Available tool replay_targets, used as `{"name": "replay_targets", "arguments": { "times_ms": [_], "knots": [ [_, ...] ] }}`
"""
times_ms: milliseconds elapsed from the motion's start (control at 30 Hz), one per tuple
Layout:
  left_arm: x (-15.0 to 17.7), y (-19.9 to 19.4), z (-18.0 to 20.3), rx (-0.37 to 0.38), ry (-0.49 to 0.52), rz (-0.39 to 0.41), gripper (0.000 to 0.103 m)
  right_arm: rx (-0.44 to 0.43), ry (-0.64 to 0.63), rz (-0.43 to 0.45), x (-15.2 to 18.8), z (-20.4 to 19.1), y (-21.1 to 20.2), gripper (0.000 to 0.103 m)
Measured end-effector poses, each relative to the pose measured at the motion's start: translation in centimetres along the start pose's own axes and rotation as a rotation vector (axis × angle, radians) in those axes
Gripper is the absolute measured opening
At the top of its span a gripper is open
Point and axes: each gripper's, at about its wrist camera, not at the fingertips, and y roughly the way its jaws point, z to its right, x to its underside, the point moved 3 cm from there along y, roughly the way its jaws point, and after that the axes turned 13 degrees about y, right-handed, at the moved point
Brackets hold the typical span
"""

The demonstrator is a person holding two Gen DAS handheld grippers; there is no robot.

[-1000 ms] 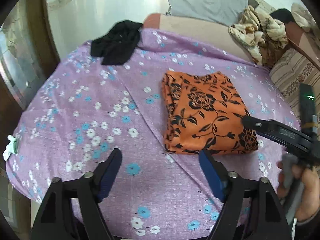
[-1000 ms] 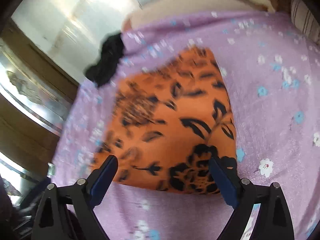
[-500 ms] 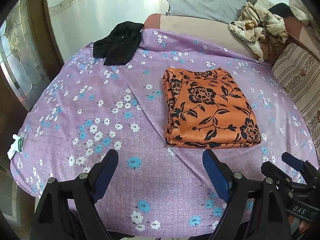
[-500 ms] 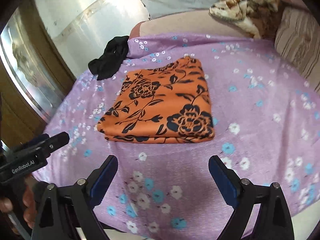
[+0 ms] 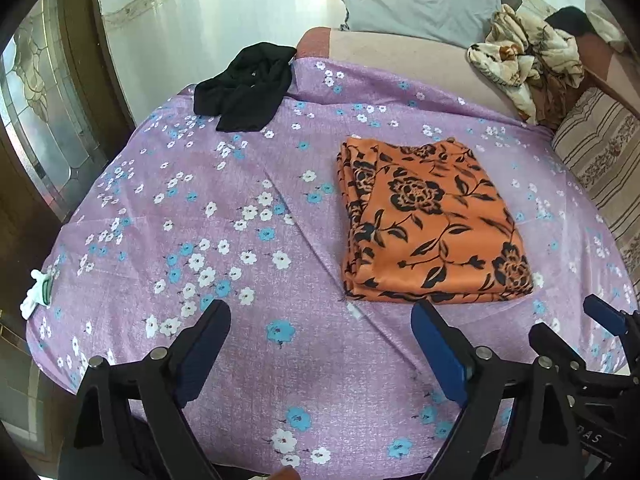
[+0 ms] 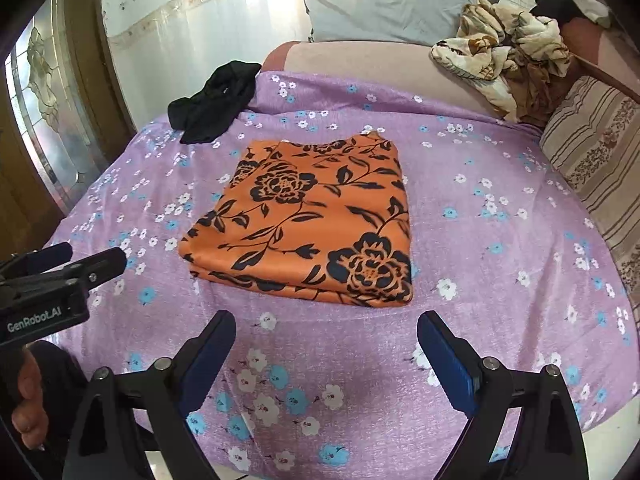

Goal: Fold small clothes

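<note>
An orange garment with black flowers (image 5: 428, 224) lies folded in a neat rectangle on the purple flowered sheet (image 5: 224, 208); it also shows in the right wrist view (image 6: 312, 220). A crumpled black garment (image 5: 244, 88) lies at the sheet's far left corner, also in the right wrist view (image 6: 212, 104). My left gripper (image 5: 320, 344) is open and empty, hovering near the front edge, short of the orange garment. My right gripper (image 6: 326, 350) is open and empty, also held back from it.
A grey pillow (image 5: 420, 0) and a heap of beige patterned clothes (image 5: 528, 60) lie at the back. A striped cushion (image 6: 596, 148) sits at the right. A wooden door with patterned glass (image 5: 36, 120) stands at the left.
Both grippers have pulled back from the orange garment toward the front edge. The right gripper was low over the cloth and is now higher and farther away.
</note>
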Motion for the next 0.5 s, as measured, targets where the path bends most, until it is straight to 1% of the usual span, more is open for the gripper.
{"name": "replay_targets", "arguments": {
  "times_ms": [100,167,300,500],
  "knots": [
    [-0.4,-0.3,-0.1,0.027,-0.019,0.015,0.094,0.021,-0.011,0.012,-0.6,0.0,-0.1,0.094],
    [-0.7,-0.5,0.1,0.025,-0.015,0.026,0.098,0.029,-0.013,0.021,-0.9,0.0,-0.2,0.094],
    [-1.2,-1.2,0.4,0.025,-0.010,0.074,0.098,0.037,-0.018,0.031,-1.4,0.2,-0.3,0.094],
    [-1.6,-1.1,0.5,0.005,-0.011,0.072,0.098,0.049,-0.029,0.041,-1.7,0.3,-0.4,0.094]
  ]
}}
